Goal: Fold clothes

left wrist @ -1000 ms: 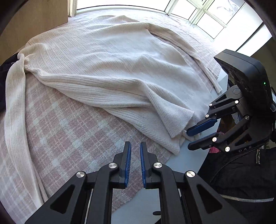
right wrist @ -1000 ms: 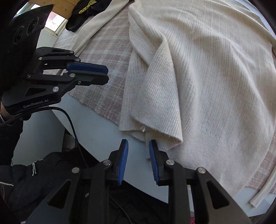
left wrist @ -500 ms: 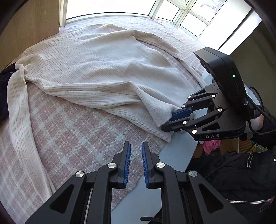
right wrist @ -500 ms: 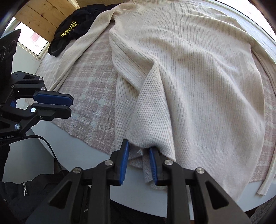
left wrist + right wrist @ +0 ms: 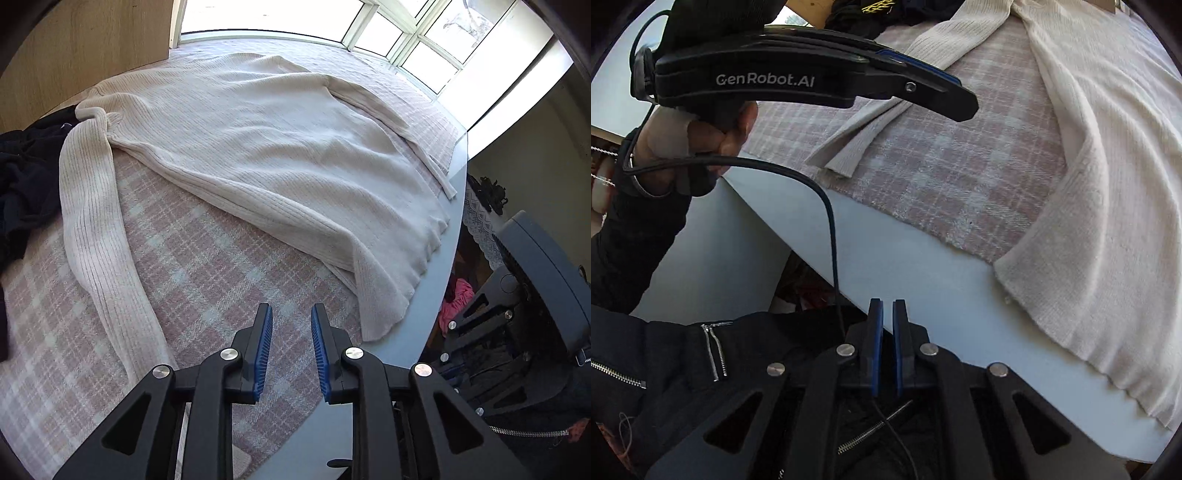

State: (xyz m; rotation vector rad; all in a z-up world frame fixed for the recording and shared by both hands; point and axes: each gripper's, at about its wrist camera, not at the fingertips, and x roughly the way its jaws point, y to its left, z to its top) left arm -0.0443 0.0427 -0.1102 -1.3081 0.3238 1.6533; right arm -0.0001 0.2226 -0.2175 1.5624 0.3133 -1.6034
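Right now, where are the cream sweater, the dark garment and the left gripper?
cream sweater (image 5: 266, 147), left wrist view, middle of its body.
dark garment (image 5: 22, 177), left wrist view, bunched folds.
left gripper (image 5: 291, 347), left wrist view, gap between open fingers.

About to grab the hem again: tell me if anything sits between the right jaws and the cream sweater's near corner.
Nothing visible does. The right gripper hangs off the table edge, jaws nearly together and empty; only bare table separates it from the sweater corner.

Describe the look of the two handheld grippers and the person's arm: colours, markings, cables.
Both the left gripper and right gripper are black, with blue ribbed finger pads and silver rivets. The left one's side reads "GenRobot.AI"; a black cable trails from it. The sleeve is black.
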